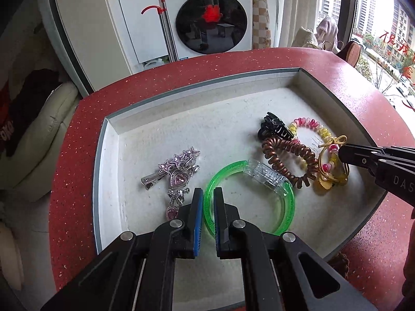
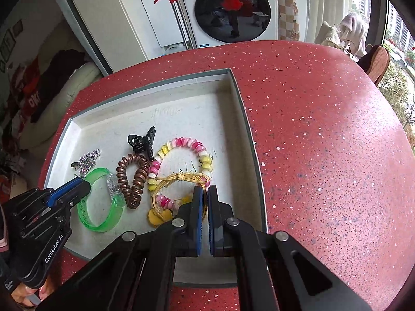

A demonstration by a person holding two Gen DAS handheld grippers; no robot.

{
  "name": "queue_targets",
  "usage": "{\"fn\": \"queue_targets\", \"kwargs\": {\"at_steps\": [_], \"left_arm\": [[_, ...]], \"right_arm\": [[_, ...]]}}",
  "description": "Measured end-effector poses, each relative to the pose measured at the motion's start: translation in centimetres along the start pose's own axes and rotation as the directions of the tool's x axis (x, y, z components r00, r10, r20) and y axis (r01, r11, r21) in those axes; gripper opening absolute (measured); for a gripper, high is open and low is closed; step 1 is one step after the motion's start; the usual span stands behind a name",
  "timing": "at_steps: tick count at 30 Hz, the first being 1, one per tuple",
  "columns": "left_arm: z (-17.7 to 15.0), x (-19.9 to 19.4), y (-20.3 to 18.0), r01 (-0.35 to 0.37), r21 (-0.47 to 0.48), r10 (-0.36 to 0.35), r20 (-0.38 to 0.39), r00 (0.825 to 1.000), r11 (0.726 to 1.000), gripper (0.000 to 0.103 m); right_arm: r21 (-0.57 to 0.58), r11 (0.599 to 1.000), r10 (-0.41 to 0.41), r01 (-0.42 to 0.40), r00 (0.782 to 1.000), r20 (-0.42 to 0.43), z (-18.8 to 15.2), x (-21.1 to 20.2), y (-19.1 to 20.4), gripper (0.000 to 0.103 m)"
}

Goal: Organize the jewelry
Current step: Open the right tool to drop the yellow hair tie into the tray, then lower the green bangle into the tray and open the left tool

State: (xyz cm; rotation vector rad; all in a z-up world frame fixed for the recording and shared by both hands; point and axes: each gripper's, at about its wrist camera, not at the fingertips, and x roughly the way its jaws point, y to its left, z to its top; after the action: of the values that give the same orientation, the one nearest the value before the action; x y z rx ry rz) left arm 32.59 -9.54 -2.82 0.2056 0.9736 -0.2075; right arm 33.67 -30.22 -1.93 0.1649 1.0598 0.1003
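Note:
A white tray [image 1: 98,171] [image 2: 255,150] on the red speckled table [image 2: 324,142] holds the jewelry. My left gripper [image 1: 208,194] [image 2: 84,185] is shut on the near-left rim of the green bangle [image 1: 288,207] [image 2: 114,215], whose band runs between the blue pads. My right gripper [image 2: 205,193] [image 1: 341,153] is shut on the thin yellow cord hair tie [image 2: 181,177] [image 1: 320,160] with a bow, at the tray's right side. Also in the tray are a brown spiral tie [image 1: 285,150], a pink-yellow spiral tie [image 2: 186,142], a black claw clip [image 1: 275,127] and silver pink-stone clips [image 1: 179,171].
The tray's grey rim stands close to the table's left and near edges. Bare red tabletop lies right of the tray. Beyond the table are a washing machine [image 2: 233,7], a red-handled mop [image 2: 179,13], a cushioned seat [image 1: 44,129] on the left and a window at the right.

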Motion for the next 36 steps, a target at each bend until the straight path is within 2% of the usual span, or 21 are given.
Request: {"fn": "queue_targets", "kwargs": {"at_steps": [6, 8, 9, 10, 12, 16, 22, 36], "left_arm": [[-0.2, -0.2, 0.2, -0.005, -0.015, 0.006, 0.004, 1.0, 1.0, 0.025], [-0.2, -0.4, 0.3, -0.007, -0.018, 0.007, 0.011, 1.0, 1.0, 0.025], [-0.2, -0.6, 0.4, -0.006, -0.02, 0.007, 0.014, 1.0, 1.0, 0.025], [-0.1, -0.7, 0.4, -0.006, -0.022, 0.007, 0.018, 1.0, 1.0, 0.025], [-0.2, -1.1, 0.6, -0.006, -0.029, 0.007, 0.028, 1.0, 1.0, 0.025], [0.0, -1.8, 0.6, 0.001, -0.036, 0.001, 0.046, 0.999, 0.999, 0.025], [0.0, -2.9, 1.0, 0.008, -0.06, -0.004, 0.063, 0.998, 0.998, 0.025], [-1.2, -6.1, 2.7, 0.023, -0.13, -0.008, 0.113, 0.994, 0.991, 0.026]], "right_arm": [[-0.01, 1.0, -0.009, 0.009, 1.0, -0.015, 0.0, 0.3, 0.1, 0.008], [-0.002, 1.0, -0.008, 0.008, 1.0, -0.01, 0.0, 0.1, 0.0, 0.02], [0.0, 1.0, -0.011, 0.011, 1.0, -0.004, 0.0, -0.1, 0.0, 0.037], [0.0, 1.0, -0.002, 0.002, 1.0, 0.008, 0.0, -0.4, 0.1, 0.047], [-0.003, 1.0, -0.001, 0.001, 1.0, 0.028, -0.1, -0.9, 0.3, 0.057], [-0.004, 1.0, 0.019, -0.019, 0.998, 0.056, 0.0, -2.0, 0.9, 0.063], [0.008, 0.999, 0.034, -0.035, 0.994, 0.101, -0.3, -3.9, 1.4, 0.067], [0.015, 0.998, 0.061, -0.064, 0.988, 0.14, -2.3, -6.8, 2.4, 0.07]]}}
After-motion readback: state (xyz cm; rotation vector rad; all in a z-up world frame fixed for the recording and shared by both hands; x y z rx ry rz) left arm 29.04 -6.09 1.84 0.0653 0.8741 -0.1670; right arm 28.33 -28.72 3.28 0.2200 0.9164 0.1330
